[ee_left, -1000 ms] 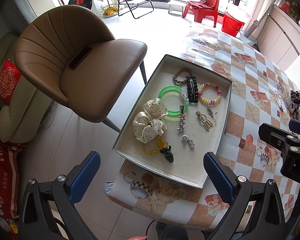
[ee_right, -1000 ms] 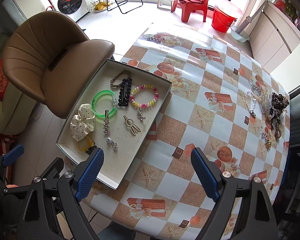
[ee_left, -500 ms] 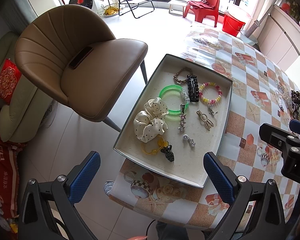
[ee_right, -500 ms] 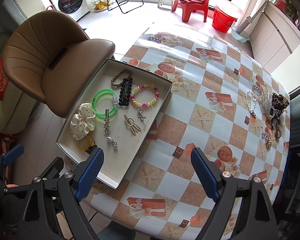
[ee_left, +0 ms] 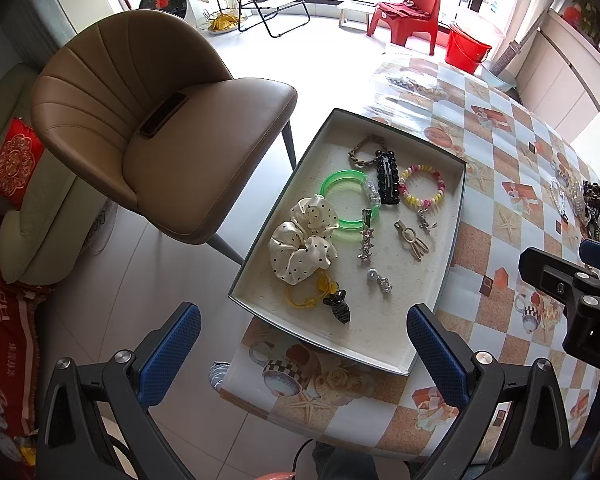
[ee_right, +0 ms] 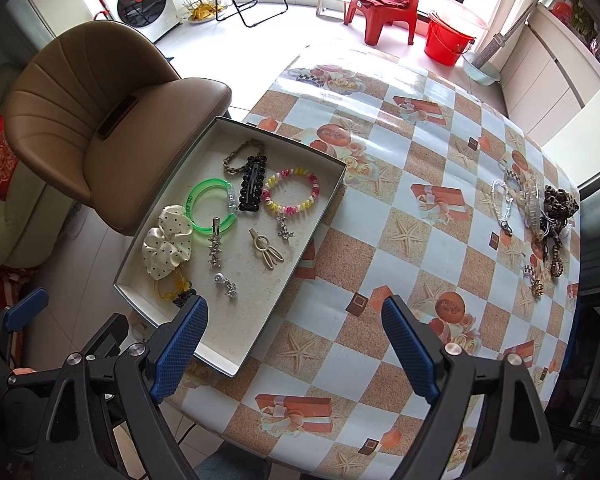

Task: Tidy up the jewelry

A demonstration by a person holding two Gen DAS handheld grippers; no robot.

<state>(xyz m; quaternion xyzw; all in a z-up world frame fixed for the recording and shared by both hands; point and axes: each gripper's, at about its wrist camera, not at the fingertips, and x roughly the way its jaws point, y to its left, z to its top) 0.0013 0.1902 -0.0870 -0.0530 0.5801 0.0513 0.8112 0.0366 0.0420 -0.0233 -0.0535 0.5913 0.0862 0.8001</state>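
Right now I am hovering both claws empty above the table's near edge: the left claw [ee_left: 304, 344] and the right claw [ee_right: 294, 342] are gaping wide, touching nothing. I am judging this a pause between pickups. Mid-frame, the tray [ee_right: 236, 364] is holding sorted pieces; at the far right, the loose jewelry pile [ee_right: 540, 216] is awaiting a long reach.

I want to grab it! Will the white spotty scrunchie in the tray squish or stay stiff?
The spotty scrunchie looks like ruffled satin, so it would probably squash and flop. Its shiny fabric may slip from the fingers. It is likely light.
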